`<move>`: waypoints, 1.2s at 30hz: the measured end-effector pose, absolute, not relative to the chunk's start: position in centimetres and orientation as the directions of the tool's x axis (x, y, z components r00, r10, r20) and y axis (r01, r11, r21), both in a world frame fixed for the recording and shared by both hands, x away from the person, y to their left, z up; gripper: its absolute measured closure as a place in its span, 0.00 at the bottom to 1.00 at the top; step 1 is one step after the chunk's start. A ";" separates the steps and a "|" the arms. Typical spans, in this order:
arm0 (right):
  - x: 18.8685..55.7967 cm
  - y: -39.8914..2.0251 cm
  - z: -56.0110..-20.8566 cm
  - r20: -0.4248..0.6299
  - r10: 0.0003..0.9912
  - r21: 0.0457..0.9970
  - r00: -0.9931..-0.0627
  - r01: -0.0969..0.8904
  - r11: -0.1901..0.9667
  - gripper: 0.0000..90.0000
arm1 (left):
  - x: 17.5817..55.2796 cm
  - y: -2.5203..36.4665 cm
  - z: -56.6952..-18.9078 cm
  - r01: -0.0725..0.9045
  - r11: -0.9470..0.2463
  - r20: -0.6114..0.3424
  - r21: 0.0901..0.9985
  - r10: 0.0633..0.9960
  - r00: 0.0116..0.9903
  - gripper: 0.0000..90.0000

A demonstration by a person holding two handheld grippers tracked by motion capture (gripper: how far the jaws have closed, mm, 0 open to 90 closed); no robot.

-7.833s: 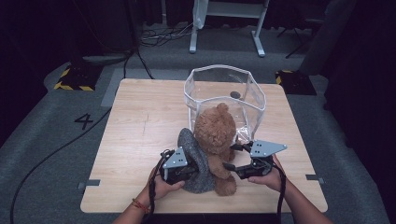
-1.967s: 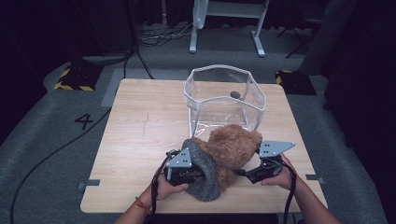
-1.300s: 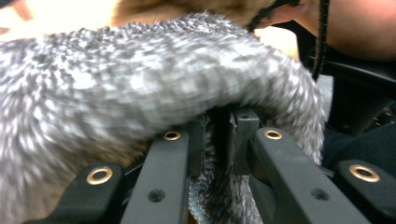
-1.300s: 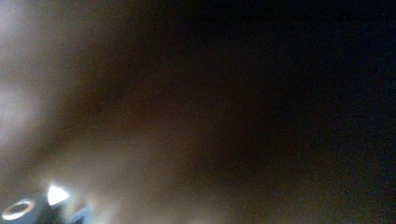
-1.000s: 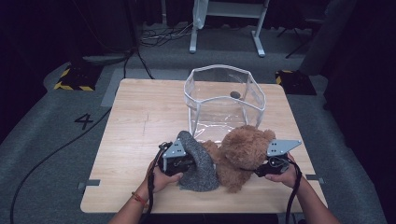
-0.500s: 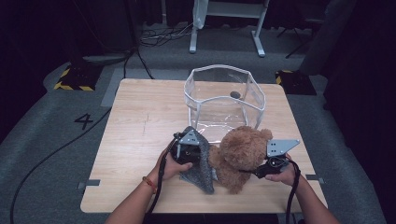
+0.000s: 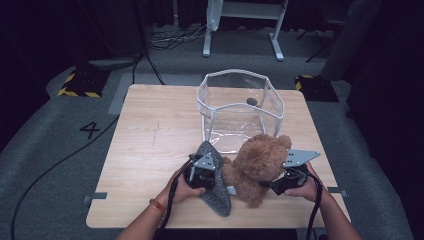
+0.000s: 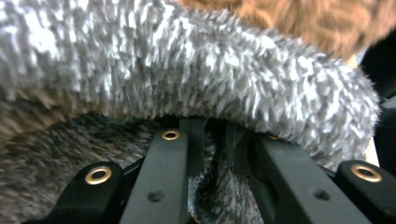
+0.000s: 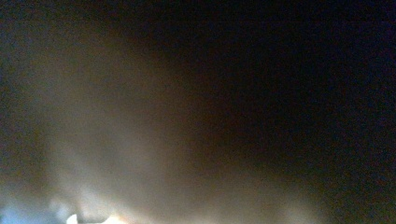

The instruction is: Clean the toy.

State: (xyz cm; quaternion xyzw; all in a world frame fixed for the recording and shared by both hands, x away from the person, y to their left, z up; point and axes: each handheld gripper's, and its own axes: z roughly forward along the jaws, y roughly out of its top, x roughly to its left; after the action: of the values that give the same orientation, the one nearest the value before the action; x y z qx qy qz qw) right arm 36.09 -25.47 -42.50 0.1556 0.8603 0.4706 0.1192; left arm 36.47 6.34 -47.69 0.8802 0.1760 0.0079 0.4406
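A brown teddy bear (image 7: 257,162) sits near the table's front edge, right of centre. A grey fuzzy knit garment (image 7: 217,200) lies against its left side and spreads toward the front edge. My left gripper (image 7: 218,176) is shut on the garment; in the left gripper view its jaws (image 8: 215,140) pinch a fold of the grey knit (image 8: 187,70), with the bear's fur (image 8: 289,18) above. My right gripper (image 7: 266,185) is pressed into the bear's right side, its jaws buried in fur. The right gripper view is a dark blur.
A clear plastic bin (image 7: 240,107) stands open just behind the bear, with a small dark object (image 7: 251,101) inside. The wooden table (image 7: 150,130) has bare room at the left. A cable trails from each gripper toward the front edge.
Over the past seconds the bear has moved right with my right gripper, away from the grey garment. In the last half second my left gripper sank back toward the front edge.
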 end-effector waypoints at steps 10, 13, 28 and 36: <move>35.3 -26.7 -42.8 -0.003 0.451 0.836 -0.892 0.245 0.491 0.10 | 38.1 9.2 -44.9 0.326 -0.429 -0.116 0.842 0.447 0.887 0.88; 34.6 -26.7 -42.6 -0.039 0.460 0.830 -0.887 0.228 0.509 0.10 | 39.3 8.6 -44.5 0.332 -0.415 -0.136 0.847 0.435 0.890 0.88; 34.7 -27.9 -45.4 0.106 0.549 0.795 -0.829 0.402 0.454 0.07 | 41.1 4.0 -47.1 0.412 -0.496 -0.289 0.764 0.309 0.906 0.87; 34.8 -27.9 -46.2 0.128 0.509 0.781 -0.851 0.403 0.478 0.11 | 39.1 4.7 -46.8 0.325 -0.533 -0.224 0.781 0.247 0.943 0.88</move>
State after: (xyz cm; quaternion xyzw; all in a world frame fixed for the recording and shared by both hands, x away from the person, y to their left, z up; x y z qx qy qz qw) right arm 34.78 -27.85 -46.18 0.2659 0.8574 0.4364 0.0605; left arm 39.15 4.68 -46.79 0.8745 0.1637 -0.0431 0.4545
